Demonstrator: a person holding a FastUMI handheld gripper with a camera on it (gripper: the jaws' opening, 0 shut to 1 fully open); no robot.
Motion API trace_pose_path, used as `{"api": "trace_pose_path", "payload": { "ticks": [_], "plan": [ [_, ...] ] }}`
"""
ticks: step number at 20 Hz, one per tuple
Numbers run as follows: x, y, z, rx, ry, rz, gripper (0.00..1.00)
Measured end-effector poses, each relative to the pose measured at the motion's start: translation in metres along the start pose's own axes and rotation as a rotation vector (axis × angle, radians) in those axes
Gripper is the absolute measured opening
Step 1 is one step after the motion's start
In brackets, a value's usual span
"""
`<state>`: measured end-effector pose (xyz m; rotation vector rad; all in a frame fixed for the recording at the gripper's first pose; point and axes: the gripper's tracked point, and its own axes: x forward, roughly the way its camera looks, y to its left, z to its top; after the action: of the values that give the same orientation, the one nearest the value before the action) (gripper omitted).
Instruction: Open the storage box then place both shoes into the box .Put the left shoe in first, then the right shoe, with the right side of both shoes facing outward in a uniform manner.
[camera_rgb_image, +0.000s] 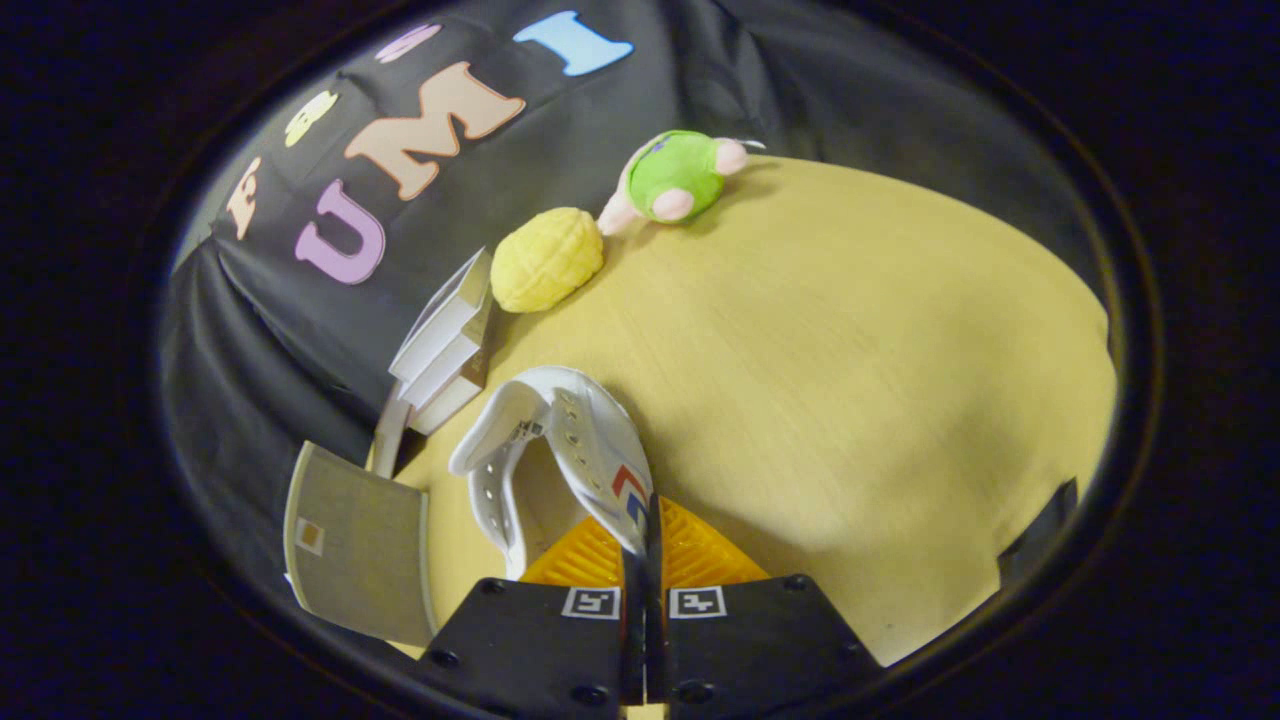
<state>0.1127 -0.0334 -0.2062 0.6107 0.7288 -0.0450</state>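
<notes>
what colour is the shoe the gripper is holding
White, with a small red and blue mark on its side; the shoe is pinched between the gripper's closed fingers, seen in the gripper view.

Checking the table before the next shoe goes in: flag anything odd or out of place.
The gripper is shut on the white shoe's wall. Beyond it, a yellow plush and green plush toy sit by the booth wall, unrelated to the shoe packing.

The tool (645, 545) has ribbed fingers (585, 555) on dark, screw-studded blocks, each bearing a square black-and-white marker.
</notes>
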Motion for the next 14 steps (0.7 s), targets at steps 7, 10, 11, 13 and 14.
{"api": "trace_pose_path", "payload": {
  "ticks": [7, 10, 11, 13, 14],
  "plan": [
    [-0.028, 0.045, -0.022, 0.106, 0.043, 0.141, 0.04],
    [-0.051, 0.084, -0.035, 0.118, 0.071, 0.239, 0.04],
    [-0.057, 0.096, -0.04, 0.119, 0.084, 0.269, 0.04],
    [-0.07, 0.123, -0.047, 0.115, 0.105, 0.318, 0.04],
    [-0.076, 0.135, -0.05, 0.107, 0.113, 0.337, 0.04]
  ]
}}
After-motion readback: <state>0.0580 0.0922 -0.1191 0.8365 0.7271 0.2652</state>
